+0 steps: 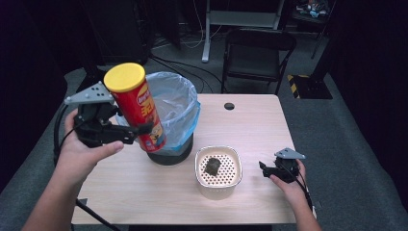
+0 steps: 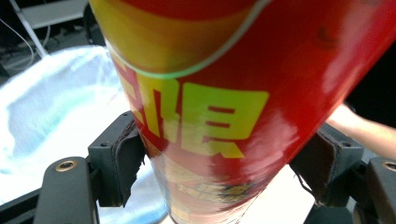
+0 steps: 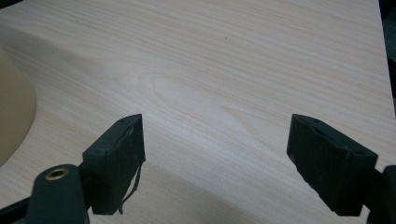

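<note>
Sitting at the back of the wooden table (image 1: 250, 120), the black bin (image 1: 169, 155) wears a pale blue plastic liner (image 1: 177, 103), and nothing can be made out inside it from here. In front, the cream perforated basket (image 1: 219, 172) holds one small dark lump (image 1: 211, 166). Over on the left, the left gripper (image 1: 139, 131) is raised above the table, forearm angled in from the bottom edge, jaws clamped on both sides of the red crisp can (image 1: 142, 113). The can hangs just in front of the bin's rim, yellow lid (image 1: 124, 77) uppermost, long axis near upright and leaning lid-end to the left. The right gripper (image 1: 263, 168) lies low by the basket, pointing left, jaws spread apart over bare wood with nothing between them.
</note>
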A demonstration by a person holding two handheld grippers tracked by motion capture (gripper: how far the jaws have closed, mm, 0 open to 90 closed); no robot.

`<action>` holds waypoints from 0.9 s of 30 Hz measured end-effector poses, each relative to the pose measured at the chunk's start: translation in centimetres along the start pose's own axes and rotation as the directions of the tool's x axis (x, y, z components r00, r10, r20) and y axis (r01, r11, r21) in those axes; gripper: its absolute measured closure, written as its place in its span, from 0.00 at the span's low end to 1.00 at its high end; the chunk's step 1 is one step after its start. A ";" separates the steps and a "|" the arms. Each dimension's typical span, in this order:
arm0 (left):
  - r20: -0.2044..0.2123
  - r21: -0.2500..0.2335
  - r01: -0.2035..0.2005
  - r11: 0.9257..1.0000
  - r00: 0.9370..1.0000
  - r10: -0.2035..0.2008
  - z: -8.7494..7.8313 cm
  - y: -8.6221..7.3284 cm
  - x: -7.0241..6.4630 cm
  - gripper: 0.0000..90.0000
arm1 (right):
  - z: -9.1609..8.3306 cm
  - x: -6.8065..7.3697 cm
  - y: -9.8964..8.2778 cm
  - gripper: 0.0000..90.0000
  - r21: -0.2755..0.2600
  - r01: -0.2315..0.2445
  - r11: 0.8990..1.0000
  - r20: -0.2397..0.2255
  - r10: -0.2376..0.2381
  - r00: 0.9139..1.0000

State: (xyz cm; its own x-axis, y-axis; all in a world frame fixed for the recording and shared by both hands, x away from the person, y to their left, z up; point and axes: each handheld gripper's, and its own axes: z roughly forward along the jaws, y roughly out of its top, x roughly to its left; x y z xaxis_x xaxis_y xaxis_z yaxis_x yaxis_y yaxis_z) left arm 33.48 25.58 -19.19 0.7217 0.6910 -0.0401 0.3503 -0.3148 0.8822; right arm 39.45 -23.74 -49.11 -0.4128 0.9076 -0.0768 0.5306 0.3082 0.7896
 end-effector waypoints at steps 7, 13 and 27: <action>-0.035 -0.019 0.012 1.000 0.999 -0.013 1.2 2.8 1.9 0.27 | 0.0 0.0 0.0 0.21 0.005 -0.001 1.000 -0.004 0.001 1.000; -0.075 -0.029 0.014 0.999 0.997 -0.017 3.6 3.4 3.7 0.27 | 0.2 0.2 -0.1 0.21 0.007 0.009 1.000 -0.008 -0.009 1.000; -0.187 -0.017 0.082 0.997 0.979 -0.083 9.2 1.0 8.1 0.27 | 0.4 0.2 -0.2 0.21 0.013 0.020 1.000 -0.012 -0.020 1.000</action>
State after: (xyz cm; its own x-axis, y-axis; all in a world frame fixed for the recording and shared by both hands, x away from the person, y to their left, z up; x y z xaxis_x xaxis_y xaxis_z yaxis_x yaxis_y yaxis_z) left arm 45.19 24.87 -22.96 0.5655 0.8243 -0.0249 0.3978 -0.2462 0.8838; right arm 39.57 -23.52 -49.59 -0.4321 0.8978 -0.0858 0.5314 0.3303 0.7801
